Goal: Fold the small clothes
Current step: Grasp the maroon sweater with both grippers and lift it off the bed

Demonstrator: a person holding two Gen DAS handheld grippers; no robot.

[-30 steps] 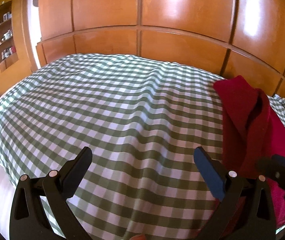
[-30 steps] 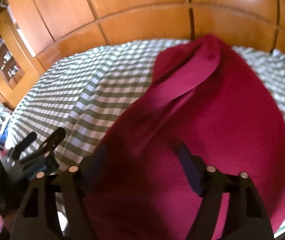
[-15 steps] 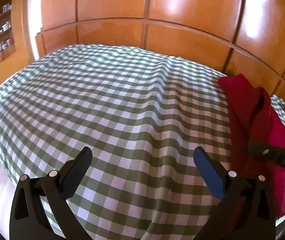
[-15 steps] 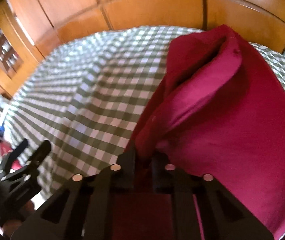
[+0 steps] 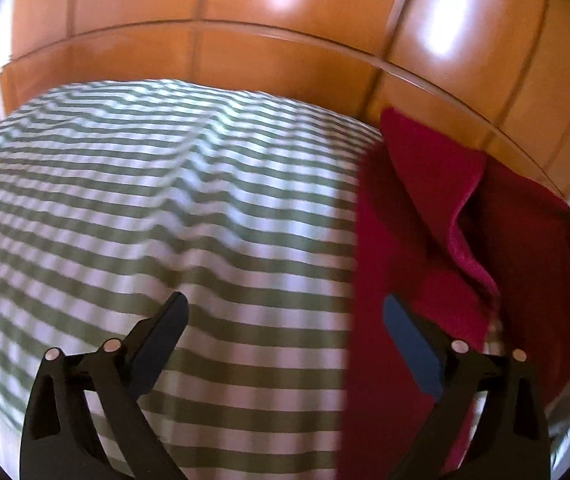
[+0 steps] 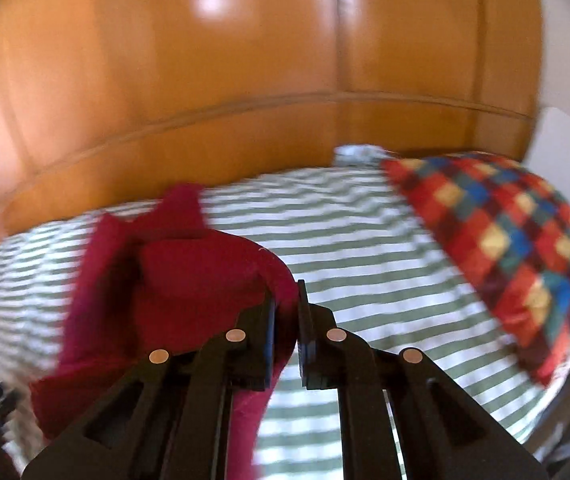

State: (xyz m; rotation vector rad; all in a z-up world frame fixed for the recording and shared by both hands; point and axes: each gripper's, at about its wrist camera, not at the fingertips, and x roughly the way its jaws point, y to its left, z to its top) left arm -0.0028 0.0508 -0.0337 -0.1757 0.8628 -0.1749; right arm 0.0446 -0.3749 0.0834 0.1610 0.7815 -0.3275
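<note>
Already the right gripper (image 6: 285,308) is clamped on an edge of the red garment (image 6: 189,276) near the checked bedcover's (image 6: 365,240) middle, the left gripper (image 5: 281,320) gapes empty, so a thin pinch could slip mid-fold.

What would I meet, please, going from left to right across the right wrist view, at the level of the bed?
Red garment → right claw, shut on its edge → bare green checked bedspread → multicoloured checked pillow.
</note>
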